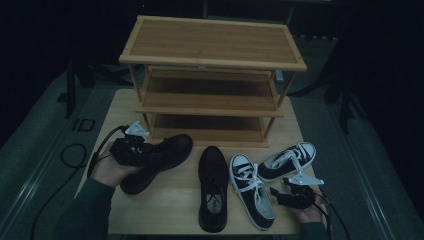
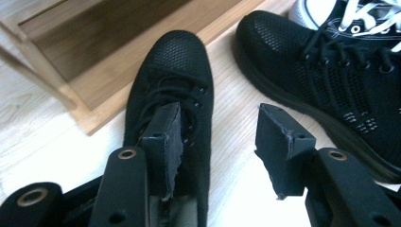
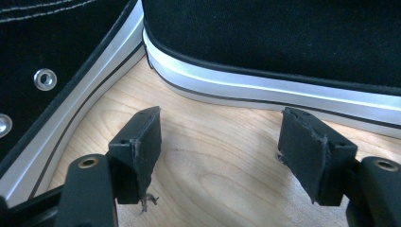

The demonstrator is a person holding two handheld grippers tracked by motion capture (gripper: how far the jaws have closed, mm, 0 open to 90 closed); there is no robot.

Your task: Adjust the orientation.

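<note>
Lying toe-up toward the rack (image 1: 212, 65), the left black shoe (image 1: 160, 160) sits on the table (image 1: 165, 210) at its left, just in front of the bottom shelf, heel under the left gripper (image 1: 131, 150). That gripper's jaws stand wide apart, one pad over the shoe's collar and laces (image 2: 165, 127), the other over bare wood; neither presses on it, so nothing is held. Beside it to the right: the second black shoe (image 1: 212, 185), near but apart. Further right: two black-and-white sneakers, one (image 1: 251, 190) pointing away, one (image 1: 287, 160) angled. The right gripper (image 1: 295, 192) hovers low by their white soles (image 3: 265, 90), jaws open and empty. Risk, as judged: closing from here on the collar alone could pinch laces, letting the shoe tilt or slip; swinging it could knock its neighbour.
</note>
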